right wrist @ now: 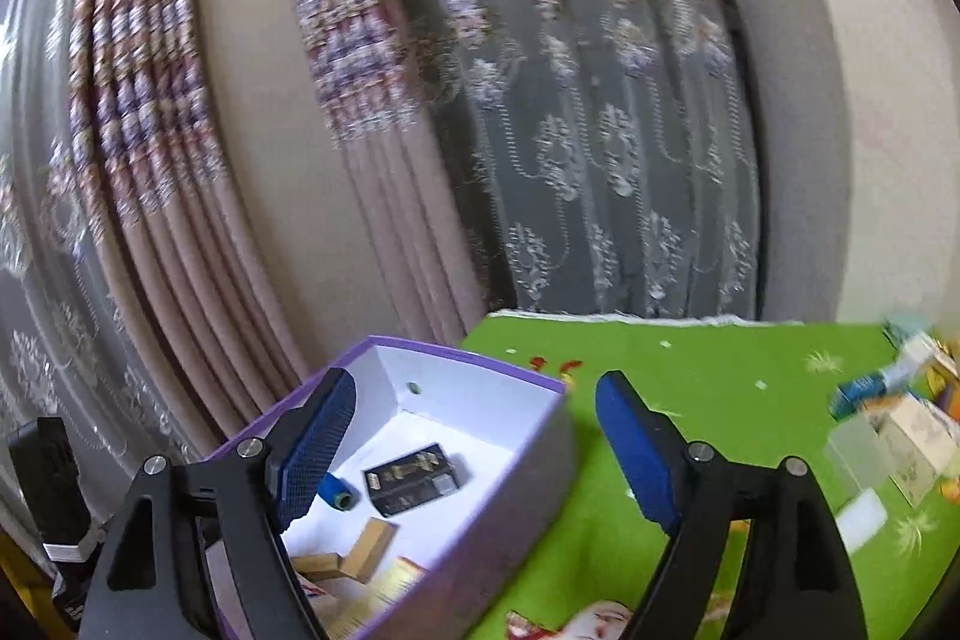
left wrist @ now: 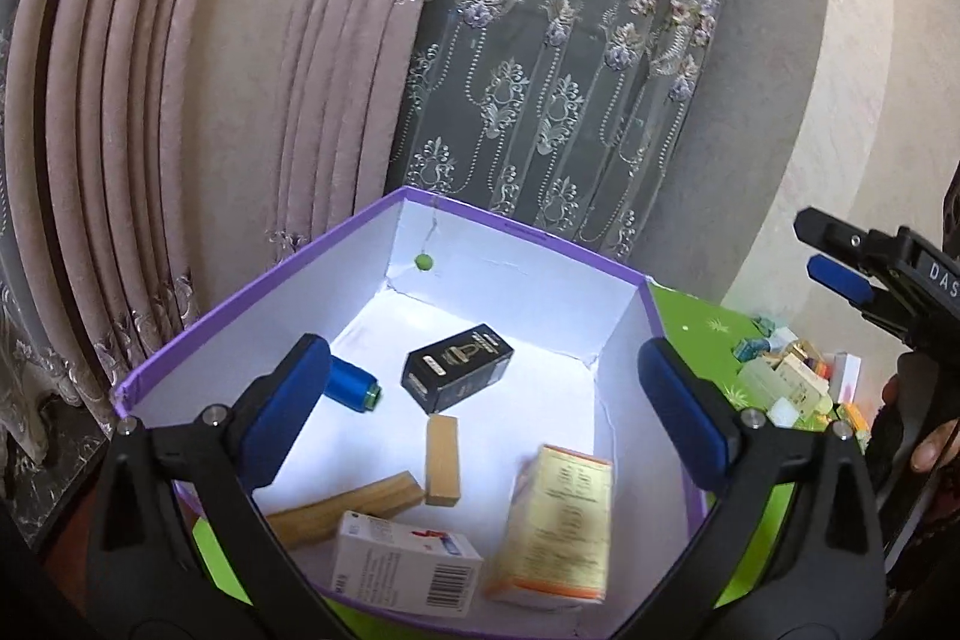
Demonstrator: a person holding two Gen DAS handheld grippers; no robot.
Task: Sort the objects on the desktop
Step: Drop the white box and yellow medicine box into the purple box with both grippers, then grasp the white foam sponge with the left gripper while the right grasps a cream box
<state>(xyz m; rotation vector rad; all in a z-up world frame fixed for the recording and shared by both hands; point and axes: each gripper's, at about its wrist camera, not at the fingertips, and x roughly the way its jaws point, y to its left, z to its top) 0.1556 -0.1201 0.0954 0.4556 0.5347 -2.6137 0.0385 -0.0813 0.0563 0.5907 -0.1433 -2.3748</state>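
- Left tool [left wrist: 480, 412] hangs over the purple box [left wrist: 240, 307] with its jaws spread wide and nothing between the pads. An orange-and-cream carton [left wrist: 555, 523] sits blurred under it inside the box, so my guess is it's mid-tumble and could land leaning on the near wall or tip onto the white carton [left wrist: 405, 571].
- Right tool [right wrist: 474, 439] is also apart and empty, hovering half over the box's right wall, half over the green cloth on the desk [right wrist: 690, 358].
- Already in the box: a blue spool [left wrist: 351, 385], a black carton [left wrist: 459, 367] and two wooden blocks [left wrist: 441, 460].
- The remaining pile [right wrist: 894, 424] of small cartons sits well apart at the right edge of the desk. It's jumbled tight, so grabbing one could drag or topple its neighbours.
- Both tools are crowded near the same box wall. A careless swing could clip that wall and shove the light cardboard box along the cloth, or knock one tool into the other.
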